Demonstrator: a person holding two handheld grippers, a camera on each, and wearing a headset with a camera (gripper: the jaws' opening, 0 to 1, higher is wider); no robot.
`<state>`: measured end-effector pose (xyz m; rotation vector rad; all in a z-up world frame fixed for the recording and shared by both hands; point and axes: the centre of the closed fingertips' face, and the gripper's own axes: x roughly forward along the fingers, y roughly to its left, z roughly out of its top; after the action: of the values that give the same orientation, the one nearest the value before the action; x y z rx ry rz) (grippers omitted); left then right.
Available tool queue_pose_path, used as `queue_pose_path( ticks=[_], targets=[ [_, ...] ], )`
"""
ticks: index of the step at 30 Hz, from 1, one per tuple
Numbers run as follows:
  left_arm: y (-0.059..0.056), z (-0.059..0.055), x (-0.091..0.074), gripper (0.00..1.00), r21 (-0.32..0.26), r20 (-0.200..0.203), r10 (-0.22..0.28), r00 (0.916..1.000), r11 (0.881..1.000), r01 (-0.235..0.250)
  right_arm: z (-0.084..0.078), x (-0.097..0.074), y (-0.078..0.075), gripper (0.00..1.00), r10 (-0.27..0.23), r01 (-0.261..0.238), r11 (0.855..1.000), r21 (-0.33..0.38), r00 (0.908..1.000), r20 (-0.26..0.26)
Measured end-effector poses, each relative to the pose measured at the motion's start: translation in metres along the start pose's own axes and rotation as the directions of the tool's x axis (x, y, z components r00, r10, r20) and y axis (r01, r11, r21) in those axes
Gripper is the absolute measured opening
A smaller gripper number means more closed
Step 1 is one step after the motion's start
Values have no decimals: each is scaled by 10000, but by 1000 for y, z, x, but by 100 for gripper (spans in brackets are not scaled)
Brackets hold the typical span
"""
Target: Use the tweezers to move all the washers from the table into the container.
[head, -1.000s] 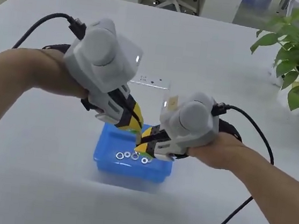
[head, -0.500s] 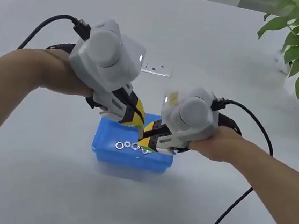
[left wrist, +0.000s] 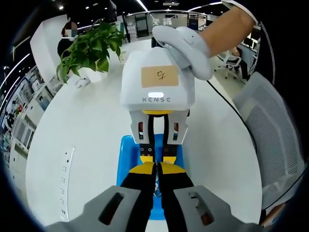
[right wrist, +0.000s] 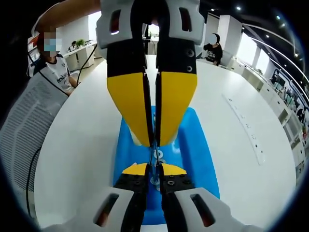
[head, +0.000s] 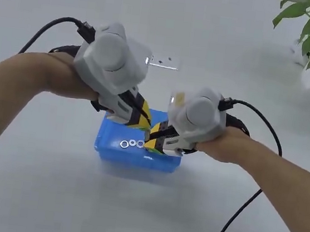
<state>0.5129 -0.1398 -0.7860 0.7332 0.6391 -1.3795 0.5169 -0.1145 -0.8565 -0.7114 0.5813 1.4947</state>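
1. Left gripper (head: 143, 121) and right gripper (head: 153, 141) meet tip to tip over blue container (head: 106, 148), centre frame.
2. Both jaw pairs closed to a slit; cannot tell if tweezers are pinched.
3. 3 washers (head: 132, 143) sit inside container, row running left-right, just left of right gripper's tips; that gripper is nearer.

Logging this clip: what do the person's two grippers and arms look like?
The left gripper and the right gripper both have rounded light-grey housings and black jaws with yellow pads and black-and-yellow striping. Each trails a black cable from its back. The right one's front carries a beige label, KENSE lettering and a lit white strip. The arms are bare, with no sleeves in view.
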Motion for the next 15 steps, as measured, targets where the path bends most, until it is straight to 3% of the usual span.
queue_pose_path(
  ticks=[15],
  targets=[
    [-2, -1, -3, 6, 145, -122, -3, 9999, 9999, 4, 3, -2, 1, 11, -74, 73, 9999, -151, 10000, -54]
  ],
)
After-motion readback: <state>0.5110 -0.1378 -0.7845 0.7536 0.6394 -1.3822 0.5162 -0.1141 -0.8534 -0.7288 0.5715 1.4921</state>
